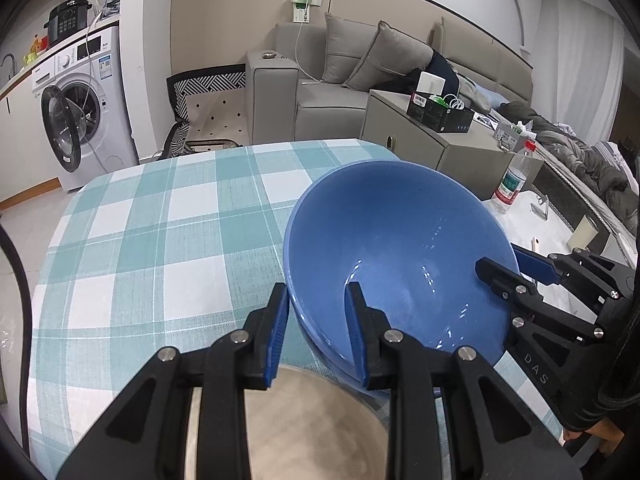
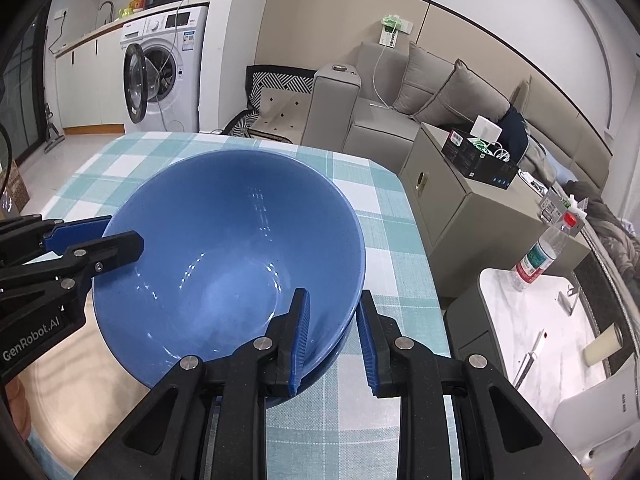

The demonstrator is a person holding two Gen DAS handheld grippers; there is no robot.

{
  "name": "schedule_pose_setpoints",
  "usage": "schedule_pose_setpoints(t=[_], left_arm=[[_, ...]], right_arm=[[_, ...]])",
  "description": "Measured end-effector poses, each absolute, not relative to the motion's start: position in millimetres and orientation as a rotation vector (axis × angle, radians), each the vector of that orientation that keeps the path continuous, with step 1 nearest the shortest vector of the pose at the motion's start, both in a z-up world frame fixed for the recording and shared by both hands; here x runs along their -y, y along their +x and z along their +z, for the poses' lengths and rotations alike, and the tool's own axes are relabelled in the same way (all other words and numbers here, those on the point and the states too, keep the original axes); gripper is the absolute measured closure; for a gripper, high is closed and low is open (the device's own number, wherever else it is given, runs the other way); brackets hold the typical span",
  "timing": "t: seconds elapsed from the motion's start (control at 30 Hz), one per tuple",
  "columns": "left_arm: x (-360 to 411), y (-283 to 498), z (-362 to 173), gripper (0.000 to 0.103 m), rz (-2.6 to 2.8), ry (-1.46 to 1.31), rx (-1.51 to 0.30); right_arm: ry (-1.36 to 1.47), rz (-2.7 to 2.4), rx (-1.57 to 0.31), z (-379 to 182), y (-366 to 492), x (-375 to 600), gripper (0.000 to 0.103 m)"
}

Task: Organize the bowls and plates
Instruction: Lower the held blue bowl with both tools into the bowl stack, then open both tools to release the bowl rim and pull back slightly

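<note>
**Both tools clamp one blue bowl by opposite sides of its rim**

The left tool [image 1: 318, 330] is closed on the rim of the blue bowl [image 1: 400, 248]: one blue pad sits outside the wall, the other inside it, with the wall pinched between them. The right tool [image 2: 332, 340] grips the same bowl on the opposite side in the same way, one pad inside and one outside. Each tool also shows in the other's view, reaching over the far edge of the bowl.

The bowl is tilted, its opening turned toward both cameras, and it is empty, with glints of light on the glazed inside. A second blue edge shows just under it along the lower side; whether that is another bowl nested beneath I cannot tell. Below the bowl lies a beige round plate [image 1: 312, 420], seen between the left tool's fingers; whether bowl and plate touch is not clear.

All of this is over a counter covered with a teal-and-white checked cloth [image 1: 160, 232]. Beyond the counter stand a grey sofa [image 1: 328, 80] with cushions, a washing machine [image 1: 84, 96] with its door open, and a low cabinet [image 2: 452, 216] carrying a black box. A water bottle [image 2: 540, 256] with a red cap stands on a white side table to the right.
</note>
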State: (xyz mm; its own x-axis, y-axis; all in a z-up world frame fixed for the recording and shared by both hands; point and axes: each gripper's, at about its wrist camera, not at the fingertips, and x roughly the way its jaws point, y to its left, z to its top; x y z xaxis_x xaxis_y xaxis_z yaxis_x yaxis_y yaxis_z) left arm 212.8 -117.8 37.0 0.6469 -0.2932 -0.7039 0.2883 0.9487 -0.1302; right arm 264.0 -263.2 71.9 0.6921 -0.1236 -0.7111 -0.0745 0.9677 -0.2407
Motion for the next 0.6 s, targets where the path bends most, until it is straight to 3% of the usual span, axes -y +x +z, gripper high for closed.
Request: schedule_pose_setpoints(t=[0.6], left_arm=[[118.9, 213.3, 29.8, 0.077, -0.335, -0.001, -0.824]], right_arm=[[-0.267, -0.03, -0.829, 64.9, 262.9, 264.4, 0.078]])
